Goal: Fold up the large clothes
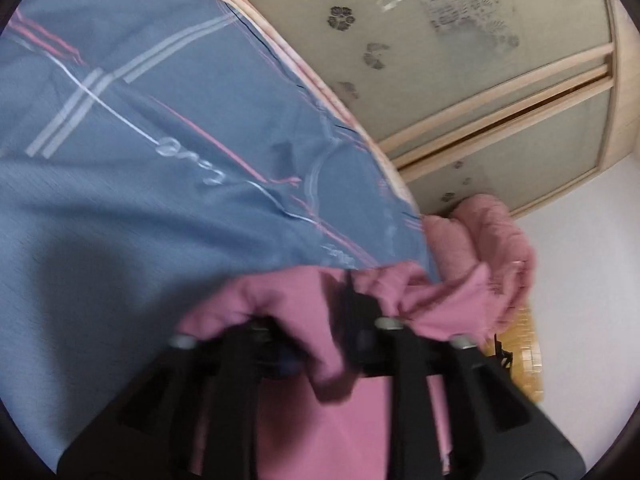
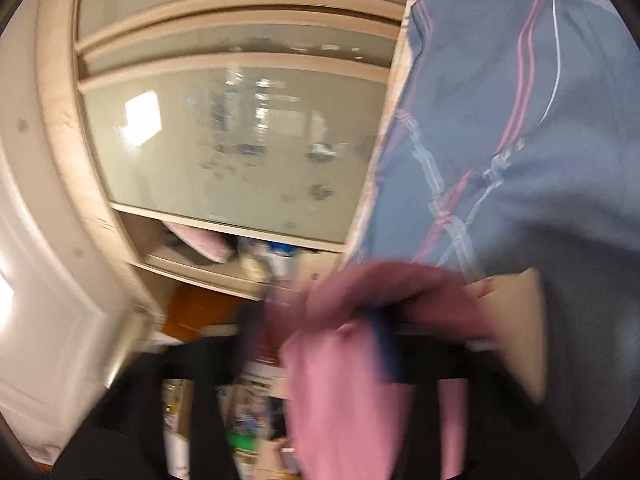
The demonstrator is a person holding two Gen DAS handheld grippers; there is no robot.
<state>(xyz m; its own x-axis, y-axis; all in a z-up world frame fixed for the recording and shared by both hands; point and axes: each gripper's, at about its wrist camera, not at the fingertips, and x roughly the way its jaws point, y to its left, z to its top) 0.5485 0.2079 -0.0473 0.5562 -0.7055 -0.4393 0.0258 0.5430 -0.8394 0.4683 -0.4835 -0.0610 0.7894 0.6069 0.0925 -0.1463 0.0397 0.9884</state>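
Observation:
A pink garment (image 1: 304, 312) is bunched between the black fingers of my left gripper (image 1: 320, 340), which is shut on it; more of the pink cloth (image 1: 492, 240) hangs to the right. In the right wrist view, my right gripper (image 2: 348, 344) is shut on the same pink garment (image 2: 344, 392), which drapes down over the fingers; this view is blurred. Both grippers are held over the edge of a bed covered by a blue sheet with pink and white stripes (image 1: 160, 140), also in the right wrist view (image 2: 520, 120).
A wardrobe with frosted sliding doors (image 1: 460, 60) stands beside the bed, also in the right wrist view (image 2: 240, 140). Its open shelf holds a pink pillow (image 2: 204, 240) and small items. Wooden floor (image 1: 520, 344) and a white wall (image 1: 588, 260) show at the right.

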